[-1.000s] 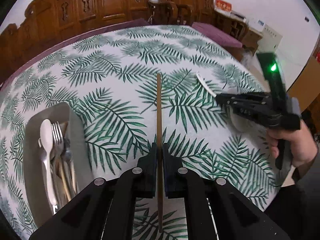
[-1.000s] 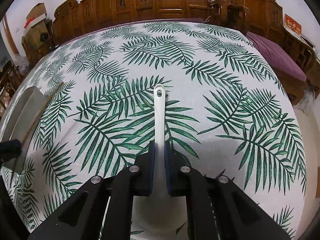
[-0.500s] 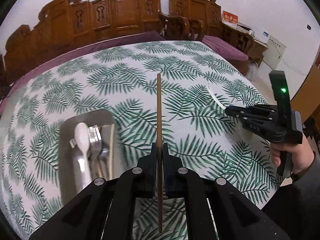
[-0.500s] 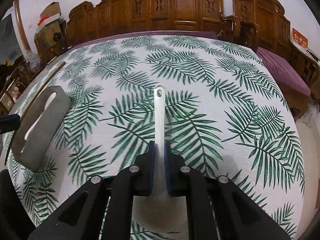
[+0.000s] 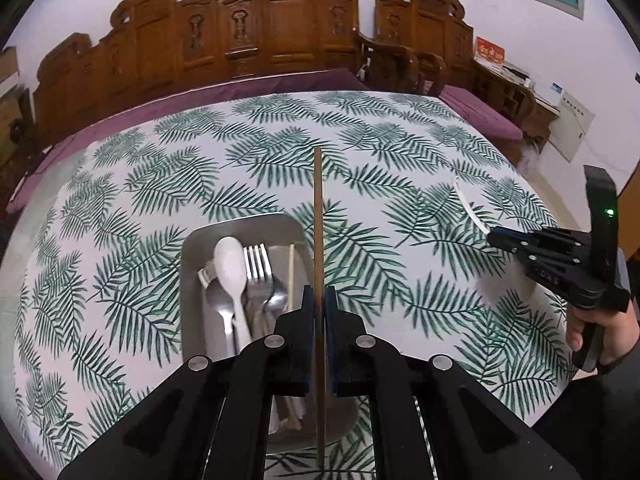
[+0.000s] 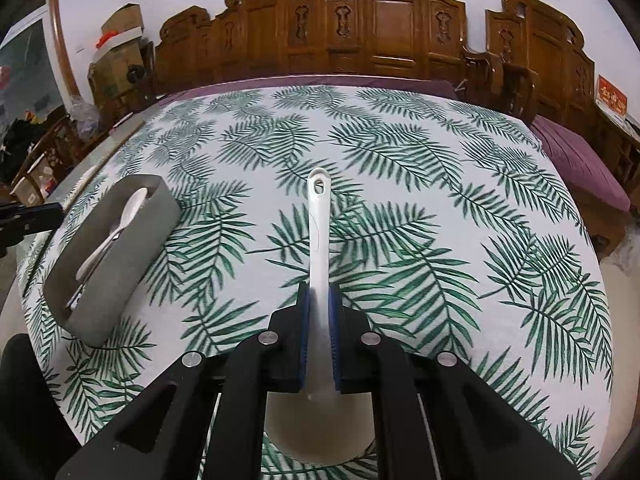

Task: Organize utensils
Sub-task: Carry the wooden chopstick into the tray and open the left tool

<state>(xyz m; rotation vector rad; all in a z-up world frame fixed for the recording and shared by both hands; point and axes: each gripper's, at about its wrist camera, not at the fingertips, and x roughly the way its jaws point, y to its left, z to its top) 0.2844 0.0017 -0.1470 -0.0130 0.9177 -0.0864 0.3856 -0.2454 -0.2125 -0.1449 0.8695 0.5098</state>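
- Clamping a brown chopstick (image 5: pixel 318 240) between its blue-padded fingers, the left gripper (image 5: pixel 319 300) has its jaws narrowed to the stick's width, gripping it partway along, the lower end passing back between the fingers.
- The chopstick's long axis runs straight ahead along the fingers, its far tip pointing toward the carved wooden bench (image 5: pixel 256 36) beyond the table.
- The right gripper (image 6: pixel 319 300) is closed on the handle of a white ladle (image 6: pixel 318 232), whose bowl sits back under the fingers; its handle points forward, the hanging-hole end farthest away.
- Below and just left of the chopstick sits a grey metal tray (image 5: pixel 192 280) on the palm-leaf tablecloth (image 5: pixel 400 200).
- The tray holds a white spoon (image 5: pixel 232 264), a fork (image 5: pixel 258 268), other metal cutlery and a pale chopstick (image 5: pixel 291 272), all lying lengthwise.
- In the left view the right gripper (image 5: pixel 496 236) hovers well to the right of the tray, above the cloth.
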